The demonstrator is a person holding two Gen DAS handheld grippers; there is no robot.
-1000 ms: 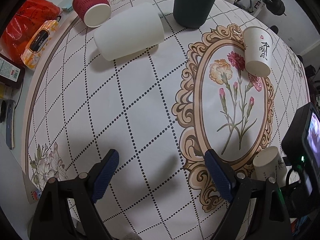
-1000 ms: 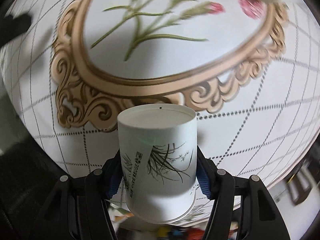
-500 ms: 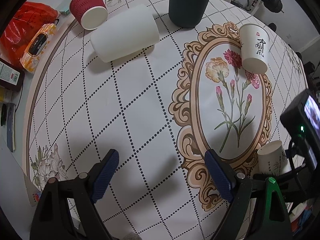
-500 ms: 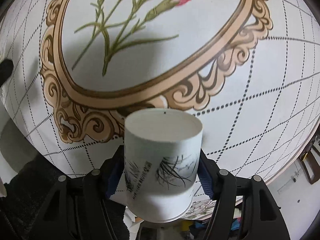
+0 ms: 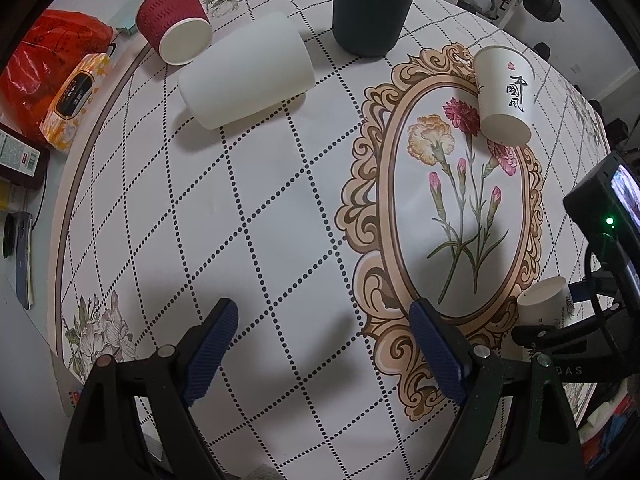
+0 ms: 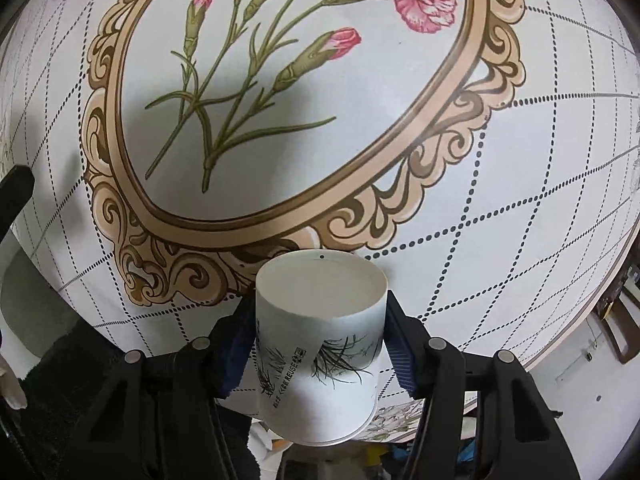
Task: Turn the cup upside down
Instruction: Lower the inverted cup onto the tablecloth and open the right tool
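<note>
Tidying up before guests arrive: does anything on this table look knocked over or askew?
Three cups lie tipped on their sides: the plain white cup, the red cup beside it, and the lettered paper cup on the flower print. The dark green cup stands upright.

The left gripper point(image 5: 324, 344) hangs over the table point(image 5: 280, 208), fingers spread wide, holding nothing. The right gripper's point(image 6: 320, 340) fingers clamp a cup point(image 6: 320, 344).
</note>
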